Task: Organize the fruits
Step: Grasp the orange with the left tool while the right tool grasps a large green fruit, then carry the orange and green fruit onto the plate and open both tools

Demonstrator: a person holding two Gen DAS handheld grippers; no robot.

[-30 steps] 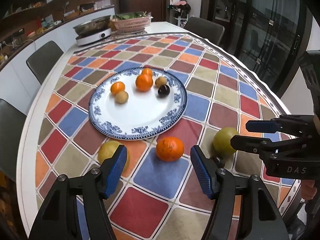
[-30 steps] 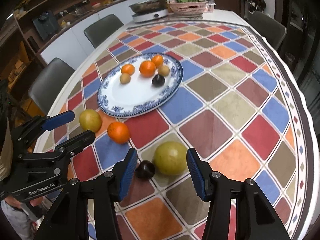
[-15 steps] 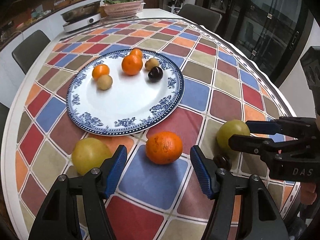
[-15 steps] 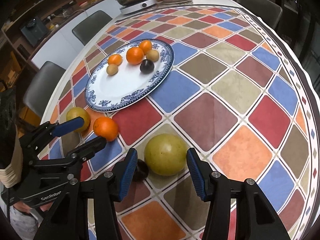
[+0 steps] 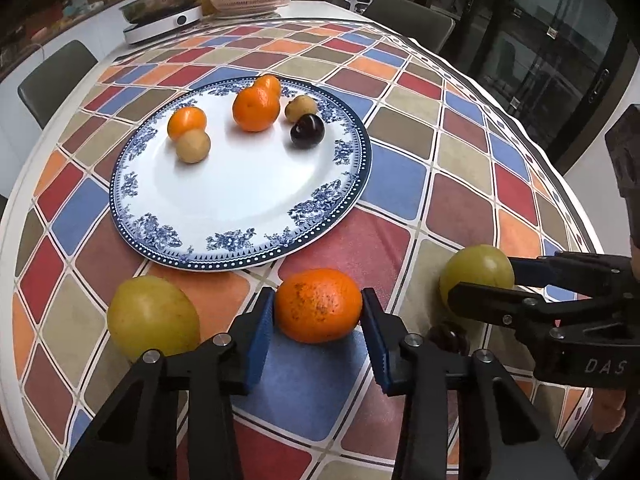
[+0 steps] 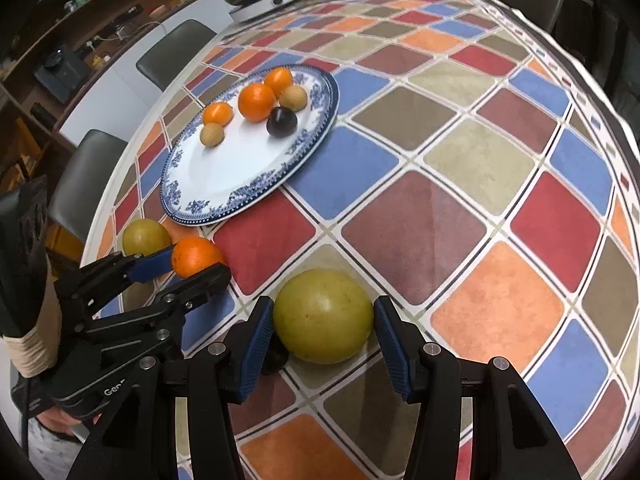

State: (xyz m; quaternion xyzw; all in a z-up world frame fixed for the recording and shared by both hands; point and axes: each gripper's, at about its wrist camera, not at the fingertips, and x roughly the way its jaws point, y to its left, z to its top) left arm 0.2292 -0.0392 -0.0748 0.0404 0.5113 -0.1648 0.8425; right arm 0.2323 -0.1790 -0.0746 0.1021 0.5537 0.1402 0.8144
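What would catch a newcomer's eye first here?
The left gripper is closing around an orange on the checkered tablecloth, while the right gripper straddles a big yellow-green fruit. Behind them, a blue-rimmed plate holds six small fruits at its far side.

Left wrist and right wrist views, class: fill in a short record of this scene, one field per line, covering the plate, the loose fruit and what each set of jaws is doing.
Plate: blue-rimmed plate holding three oranges, two small tan fruits and one dark plum
Loose fruit: orange, yellow-green fruit, second yellow-green fruit, small dark fruit
Left gripper: jaws closing, pads at the orange's sides
Right gripper: jaws astride the yellow-green fruit
Surface: checked tablecloth
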